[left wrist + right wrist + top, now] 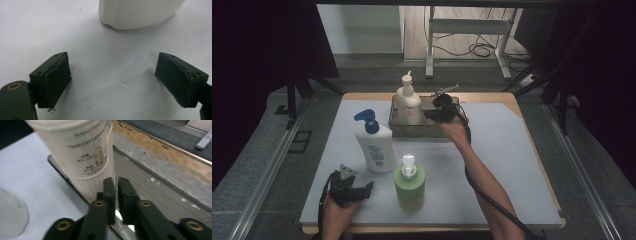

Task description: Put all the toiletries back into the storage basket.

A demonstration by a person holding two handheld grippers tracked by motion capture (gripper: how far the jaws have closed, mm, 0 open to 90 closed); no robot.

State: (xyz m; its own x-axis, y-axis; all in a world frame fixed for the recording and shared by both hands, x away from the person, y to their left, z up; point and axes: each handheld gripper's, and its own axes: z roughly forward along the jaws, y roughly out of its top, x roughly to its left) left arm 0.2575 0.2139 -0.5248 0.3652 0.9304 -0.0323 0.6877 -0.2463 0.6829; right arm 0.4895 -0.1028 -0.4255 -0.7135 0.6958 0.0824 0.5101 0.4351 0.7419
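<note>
1. The left gripper [357, 191] rests low at the near left of the white table mat [512, 165], its jaws spread wide with nothing between them; in the left gripper view the base of the white pump bottle with the blue nozzle [137, 13] stands just ahead.
2. That blue-nozzled bottle [375, 145] stands upright on the mat, and the round green pump bottle with a white top [409, 182] stands near it, to its right.
3. The shallow clear plastic tray [398, 125] sits at the far middle of the mat; the cream pump bottle with a printed label [408, 102] stands upright inside its left end.
4. The right gripper [430, 114] reaches over the tray, jaws pressed almost together just beside the cream bottle [80, 157], apparently gripping nothing.
5. Judged step: loading bottles into the tray, one in. Next calls for backing the right gripper clear, then grasping another bottle.
</note>
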